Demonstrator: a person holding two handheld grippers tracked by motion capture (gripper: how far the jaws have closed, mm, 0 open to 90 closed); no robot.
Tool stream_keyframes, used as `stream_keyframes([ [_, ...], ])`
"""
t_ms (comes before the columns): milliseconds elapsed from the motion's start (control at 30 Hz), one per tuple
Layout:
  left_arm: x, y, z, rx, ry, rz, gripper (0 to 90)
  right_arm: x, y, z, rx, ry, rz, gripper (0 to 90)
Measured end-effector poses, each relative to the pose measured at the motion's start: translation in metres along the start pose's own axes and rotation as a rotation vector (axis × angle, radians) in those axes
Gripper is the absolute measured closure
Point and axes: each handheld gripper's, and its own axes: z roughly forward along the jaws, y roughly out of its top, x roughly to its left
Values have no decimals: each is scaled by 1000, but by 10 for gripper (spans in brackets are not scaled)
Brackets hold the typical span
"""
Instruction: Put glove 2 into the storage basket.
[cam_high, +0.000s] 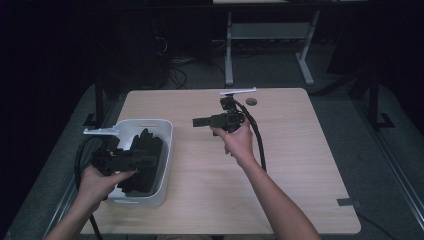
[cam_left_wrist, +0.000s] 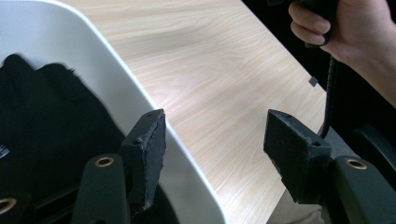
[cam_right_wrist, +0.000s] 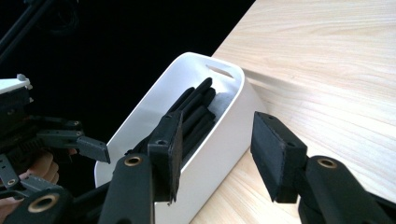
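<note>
A white bin (cam_high: 167, 131) stands on the left part of the wooden table (cam_high: 300, 165), packed with several black cloth-like pieces (cam_high: 145, 165). My left gripper (cam_high: 146, 158) is held over the bin's near end and points right. Its jaws stand open with nothing between them, the bin's rim (cam_left_wrist: 140, 88) and the black pieces (cam_left_wrist: 46, 116) just below. My right gripper (cam_high: 196, 121) hovers above the table's middle, points left toward the bin and is open and empty. In the right gripper view (cam_right_wrist: 217, 128) the bin (cam_right_wrist: 224, 135) lies ahead with its black contents (cam_right_wrist: 196, 107).
A small dark round disc (cam_high: 251, 101) lies near the table's far edge. A piece of tape (cam_high: 347, 202) sticks at the near right corner. A metal frame (cam_high: 229, 55) stands on the floor behind the table.
</note>
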Motion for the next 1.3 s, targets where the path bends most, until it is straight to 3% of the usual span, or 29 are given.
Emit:
stream_keyframes([
  [833,-34,21,47,37,-61,53,356,-28,-15,-60,-66,-34,43,524],
  [1300,-44,27,69,51,-78,63,323,-44,-23,-91,-91,-53,67,517],
])
